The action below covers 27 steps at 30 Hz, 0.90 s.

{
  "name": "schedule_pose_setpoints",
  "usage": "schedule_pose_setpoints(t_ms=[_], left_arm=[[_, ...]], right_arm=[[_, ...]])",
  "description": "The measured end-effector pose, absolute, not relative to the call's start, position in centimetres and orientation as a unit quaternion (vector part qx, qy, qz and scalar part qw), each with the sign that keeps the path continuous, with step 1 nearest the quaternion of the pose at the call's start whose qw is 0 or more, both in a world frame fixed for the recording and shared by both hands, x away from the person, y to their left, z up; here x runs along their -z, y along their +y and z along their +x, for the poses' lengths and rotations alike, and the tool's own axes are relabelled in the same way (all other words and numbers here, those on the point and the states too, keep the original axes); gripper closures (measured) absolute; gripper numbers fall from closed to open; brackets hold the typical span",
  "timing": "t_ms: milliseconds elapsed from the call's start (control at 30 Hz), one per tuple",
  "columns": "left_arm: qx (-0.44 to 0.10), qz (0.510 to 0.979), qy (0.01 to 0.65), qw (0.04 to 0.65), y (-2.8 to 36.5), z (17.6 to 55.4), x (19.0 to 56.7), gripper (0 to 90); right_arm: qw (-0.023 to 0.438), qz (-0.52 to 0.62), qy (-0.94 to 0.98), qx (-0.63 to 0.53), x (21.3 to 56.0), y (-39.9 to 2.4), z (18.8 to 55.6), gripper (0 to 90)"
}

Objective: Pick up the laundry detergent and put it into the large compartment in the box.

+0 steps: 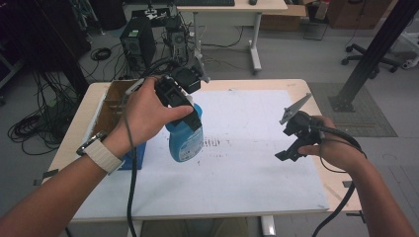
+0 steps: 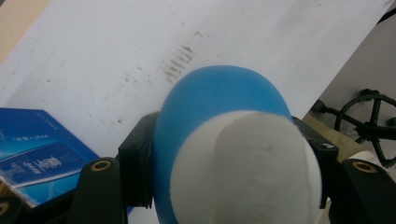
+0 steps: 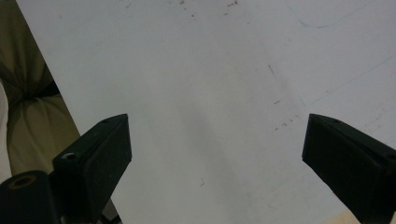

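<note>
bottle | upright, cap up | clamped in left gripper

White board, blue box, cardboard box, computer tower

Open middle of the board, clutter along its left edge

The wide white sheet covering the wooden table lies bare across its centre, front and right, so a hand could pass there freely; the right gripper, jaws apart, hovers over bare sheet. On the left the way is narrower: the left gripper grips a blue plastic bottle with a white cap above the sheet, a flat blue printed box lies just beside it, and an open brown cardboard box stands at the far left corner.
</note>
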<state>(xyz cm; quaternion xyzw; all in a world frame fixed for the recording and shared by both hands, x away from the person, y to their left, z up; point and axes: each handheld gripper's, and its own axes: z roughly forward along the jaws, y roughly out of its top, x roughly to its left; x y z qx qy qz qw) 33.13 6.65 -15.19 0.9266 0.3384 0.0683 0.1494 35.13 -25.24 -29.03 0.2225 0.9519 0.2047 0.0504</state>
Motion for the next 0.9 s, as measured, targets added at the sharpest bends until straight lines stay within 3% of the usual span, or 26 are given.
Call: schedule_pose_setpoints(t_ms=[900], left_arm=[[-0.080, 0.895, 0.410, 0.153, 8.2, 33.9, 12.2, 37.3]], right_arm=[[0.053, 0.215, 0.953, -0.204, 28.9, -24.7, 35.5, 8.7]])
